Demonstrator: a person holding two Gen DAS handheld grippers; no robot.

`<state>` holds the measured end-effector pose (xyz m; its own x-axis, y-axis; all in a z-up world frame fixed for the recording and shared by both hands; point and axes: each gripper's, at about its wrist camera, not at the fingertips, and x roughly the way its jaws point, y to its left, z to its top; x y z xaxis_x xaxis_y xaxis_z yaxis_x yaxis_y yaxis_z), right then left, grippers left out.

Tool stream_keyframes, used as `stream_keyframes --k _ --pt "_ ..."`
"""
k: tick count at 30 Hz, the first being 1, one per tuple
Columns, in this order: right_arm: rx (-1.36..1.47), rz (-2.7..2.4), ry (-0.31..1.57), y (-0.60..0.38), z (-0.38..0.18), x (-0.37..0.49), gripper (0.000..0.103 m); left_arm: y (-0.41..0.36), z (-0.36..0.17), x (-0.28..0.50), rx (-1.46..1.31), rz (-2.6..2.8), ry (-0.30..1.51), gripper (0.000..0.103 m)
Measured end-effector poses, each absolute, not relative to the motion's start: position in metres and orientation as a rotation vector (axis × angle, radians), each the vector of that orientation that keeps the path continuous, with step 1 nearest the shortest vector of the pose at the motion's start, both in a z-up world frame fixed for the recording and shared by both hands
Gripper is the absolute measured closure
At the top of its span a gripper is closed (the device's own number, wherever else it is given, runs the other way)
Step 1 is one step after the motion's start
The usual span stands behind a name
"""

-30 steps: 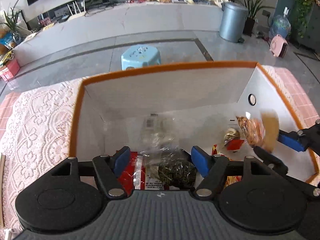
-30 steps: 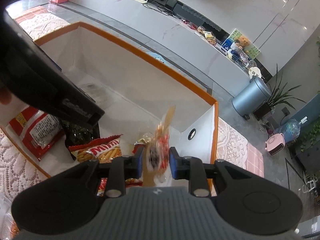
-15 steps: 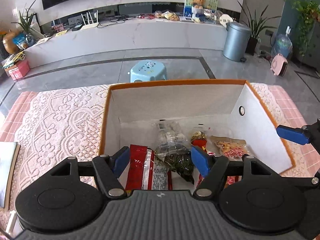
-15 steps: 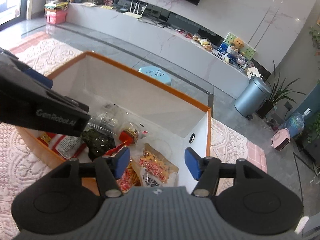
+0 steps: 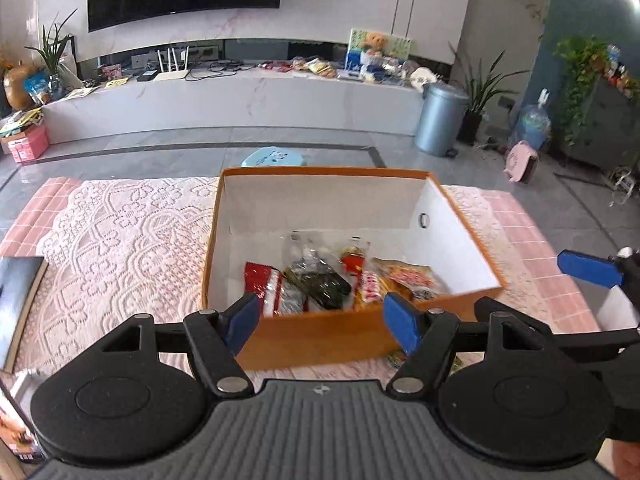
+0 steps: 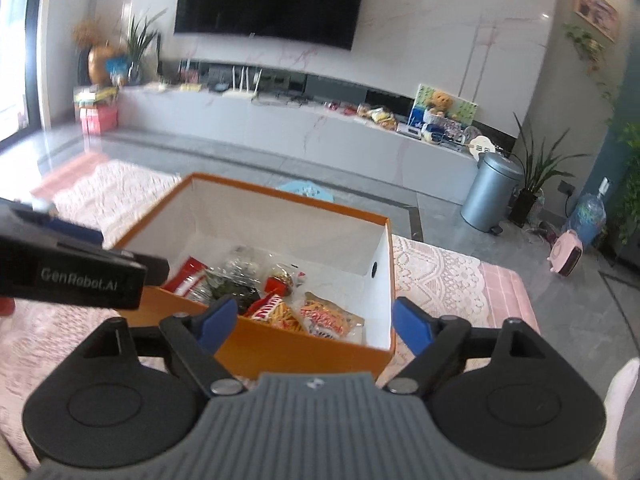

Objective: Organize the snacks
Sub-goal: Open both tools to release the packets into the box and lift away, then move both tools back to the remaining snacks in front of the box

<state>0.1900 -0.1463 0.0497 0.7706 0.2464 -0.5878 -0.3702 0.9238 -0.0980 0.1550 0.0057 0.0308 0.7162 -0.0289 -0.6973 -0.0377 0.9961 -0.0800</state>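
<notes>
Book [image 5: 20, 304] only in left view

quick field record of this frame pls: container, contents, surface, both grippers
container: orange cardboard box with white inside, open top, round hole in its right wall
contents: red foil snack packet, dark seaweed pack in clear wrap, red-and-yellow stick-snack bag, clear bag of orange crackers; all lie on the box floor
surface: pink lace tablecloth
left gripper: jaws wide, nothing between them
right gripper: jaws have just been opening, nothing between them
</notes>
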Motion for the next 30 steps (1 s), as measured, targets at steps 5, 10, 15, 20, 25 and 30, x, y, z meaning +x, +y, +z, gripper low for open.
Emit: stream_keyframes --k 5,10,15,20,25,30 --pt "-0.143 0.346 0.599 -0.159 0.048 0.153 0.013 0.005 0.030 0.122 -0.125 -0.022 0.760 0.020" --pt "-0.083 0.354 0.616 -0.166 0.040 0.122 0.011 0.005 0.022 0.095 -0.139 -0.044 0.761 0.020" --pt "-0.031 0.359 0.638 -0.171 0.022 0.094 0.010 0.010 0.009 0.076 -0.154 -0.062 0.773 0.020" --pt "-0.058 0.331 0.596 -0.175 0.009 0.075 0.010 0.015 -0.006 0.062 -0.177 -0.086 0.791 0.020" --pt "-0.083 0.327 0.573 -0.178 -0.007 0.064 0.010 0.016 -0.024 0.052 -0.178 -0.114 0.825 0.020" --pt "-0.087 0.329 0.586 -0.176 -0.027 0.059 0.010 0.013 -0.042 0.051 -0.177 -0.133 0.901 0.021"
